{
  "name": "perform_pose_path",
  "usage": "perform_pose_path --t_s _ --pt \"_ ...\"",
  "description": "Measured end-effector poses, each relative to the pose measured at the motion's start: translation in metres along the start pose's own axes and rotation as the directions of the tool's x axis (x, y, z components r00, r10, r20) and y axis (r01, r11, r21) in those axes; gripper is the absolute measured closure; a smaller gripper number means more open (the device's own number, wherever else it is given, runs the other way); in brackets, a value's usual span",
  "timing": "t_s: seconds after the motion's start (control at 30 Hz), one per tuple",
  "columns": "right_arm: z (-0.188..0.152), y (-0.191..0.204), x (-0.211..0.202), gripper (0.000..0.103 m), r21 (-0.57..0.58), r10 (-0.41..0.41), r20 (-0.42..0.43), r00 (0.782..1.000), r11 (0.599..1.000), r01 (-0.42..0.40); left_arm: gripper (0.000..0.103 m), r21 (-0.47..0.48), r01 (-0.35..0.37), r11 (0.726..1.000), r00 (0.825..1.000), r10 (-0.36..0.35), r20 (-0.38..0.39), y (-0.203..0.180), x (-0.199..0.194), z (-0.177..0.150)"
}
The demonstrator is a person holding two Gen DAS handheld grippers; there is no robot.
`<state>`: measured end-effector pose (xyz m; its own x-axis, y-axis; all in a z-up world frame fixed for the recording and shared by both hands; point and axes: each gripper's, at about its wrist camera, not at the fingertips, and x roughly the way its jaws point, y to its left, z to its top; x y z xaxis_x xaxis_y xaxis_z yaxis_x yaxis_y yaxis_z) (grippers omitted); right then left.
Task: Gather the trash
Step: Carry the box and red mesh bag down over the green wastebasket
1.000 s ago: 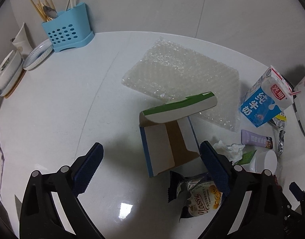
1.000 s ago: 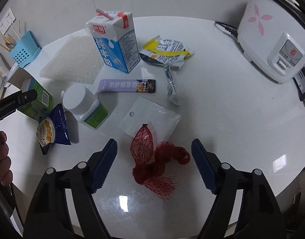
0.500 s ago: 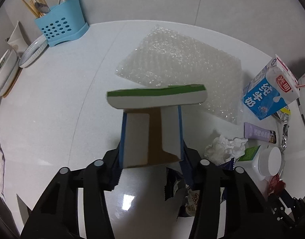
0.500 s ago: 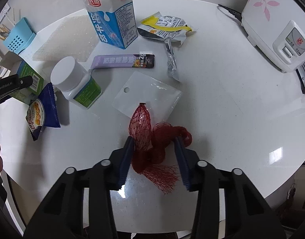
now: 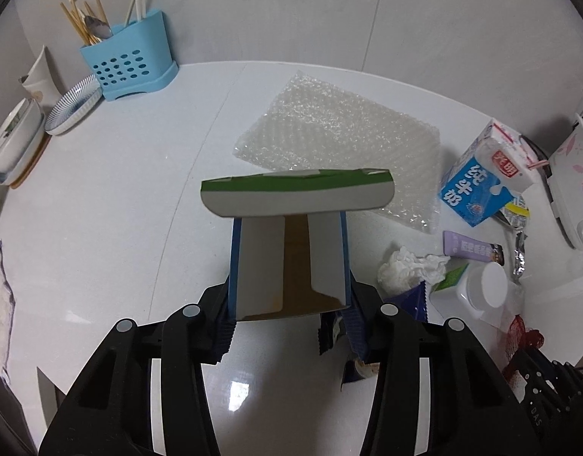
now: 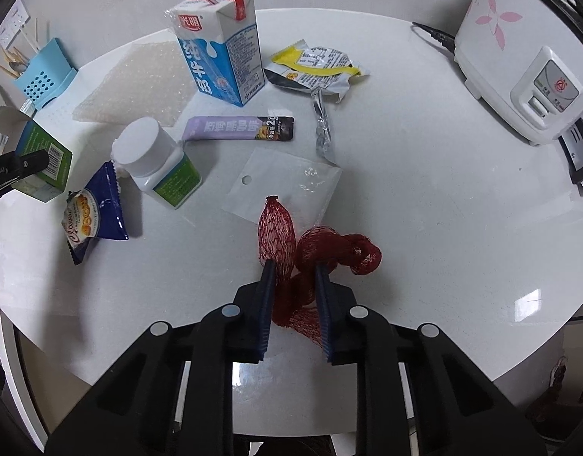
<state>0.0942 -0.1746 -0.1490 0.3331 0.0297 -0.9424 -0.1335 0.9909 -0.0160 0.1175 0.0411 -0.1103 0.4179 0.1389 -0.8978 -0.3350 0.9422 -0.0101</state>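
My left gripper (image 5: 289, 304) is shut on an open green and blue cardboard box (image 5: 291, 250) and holds it off the white table, flap up. The box also shows in the right wrist view (image 6: 44, 159) at the far left. My right gripper (image 6: 293, 281) is shut on a red mesh net bag (image 6: 310, 254) lying on the table. Other trash lies around: a blue milk carton (image 6: 219, 60), a purple sachet (image 6: 238, 129), a blue snack packet (image 6: 93, 212), a yellow wrapper (image 6: 314, 68), a clear plastic bag (image 6: 283, 186), bubble wrap (image 5: 340, 140) and a crumpled tissue (image 5: 409, 269).
A white pill bottle (image 6: 158, 163) lies beside the snack packet. A blue utensil holder (image 5: 127, 64) and stacked dishes (image 5: 32, 125) stand at the back left. A white rice cooker (image 6: 519, 60) stands at the right. The round table's edge (image 6: 481, 361) is close in front.
Both grippers have gone from wide open to shut: the left closed on the cardboard box and raised it, the right closed on the red net bag.
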Motion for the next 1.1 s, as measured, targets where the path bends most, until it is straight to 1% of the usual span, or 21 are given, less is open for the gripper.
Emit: perform_pose_path --t_s 0.07,0.2,0.37,0.47,0.67,0.83,1.0,1.1 --pt "-0.001 -0.001 -0.004 0.084 -0.003 0.004 0.013 1.000 1.000 -0.004 0.056 -0.002 0.005 1.000 1.000 -0.005 0.013 0.002 -0.009 -0.005" --pt "-0.009 -0.001 -0.019 0.085 -0.013 0.025 0.049 0.998 1.000 -0.025 0.056 0.001 0.048 0.999 0.998 -0.048 0.029 0.004 -0.029 -0.020" --pt "-0.022 -0.001 -0.039 0.085 -0.036 0.045 0.085 0.995 0.998 -0.042 0.056 0.006 0.093 0.996 0.995 -0.093 0.038 0.004 -0.056 -0.046" --pt "-0.031 -0.001 -0.052 0.085 -0.050 0.058 0.106 0.993 0.997 -0.053 0.056 0.018 0.107 0.994 0.993 -0.107 0.040 0.003 -0.071 -0.063" --pt "-0.054 0.001 -0.074 0.085 -0.079 0.080 0.131 0.988 0.994 -0.070 0.056 0.034 0.139 0.990 0.990 -0.140 0.023 0.007 -0.093 -0.098" --pt "-0.078 0.003 -0.090 0.085 -0.099 0.118 0.134 0.984 0.989 -0.105 0.056 0.052 0.158 0.986 0.987 -0.159 0.003 0.008 -0.108 -0.132" --pt "-0.106 0.009 -0.107 0.085 -0.144 0.177 0.146 0.973 0.977 -0.156 0.056 0.079 0.189 0.979 0.982 -0.188 -0.024 0.008 -0.119 -0.166" --pt "-0.122 0.014 -0.111 0.085 -0.183 0.207 0.144 0.968 0.967 -0.179 0.056 0.115 0.198 0.973 0.980 -0.195 -0.037 0.008 -0.118 -0.186"
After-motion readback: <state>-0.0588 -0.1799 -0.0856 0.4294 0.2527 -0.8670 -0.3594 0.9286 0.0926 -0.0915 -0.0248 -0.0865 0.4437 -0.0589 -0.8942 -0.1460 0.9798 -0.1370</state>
